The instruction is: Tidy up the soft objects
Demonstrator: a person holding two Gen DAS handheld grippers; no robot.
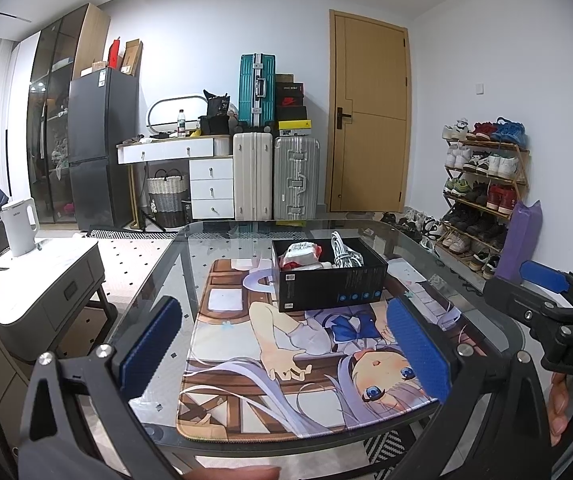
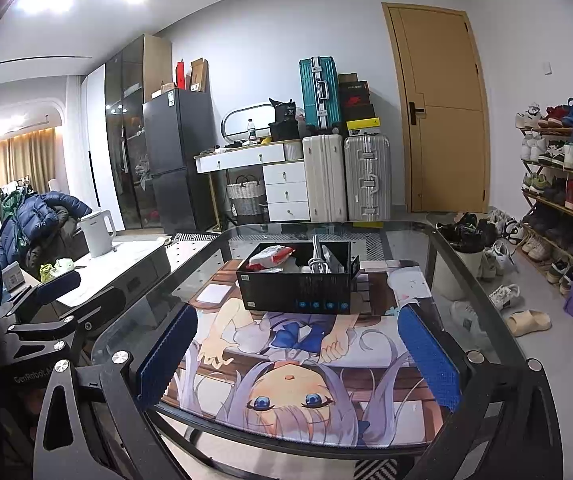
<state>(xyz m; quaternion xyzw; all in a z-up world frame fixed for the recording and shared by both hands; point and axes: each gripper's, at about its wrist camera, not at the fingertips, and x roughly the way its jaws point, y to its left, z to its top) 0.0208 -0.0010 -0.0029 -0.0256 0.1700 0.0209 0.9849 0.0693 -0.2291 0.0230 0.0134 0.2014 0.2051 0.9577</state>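
Hovering wide-jawed and empty, left gripper and right gripper are facing the black box on the counter. Packet and cable are sitting inside. Risk: nudging the light box, sliding it off the mat.

Black box with blue icons; red-white packet, white cable inside; mat printed with anime girl, brown background
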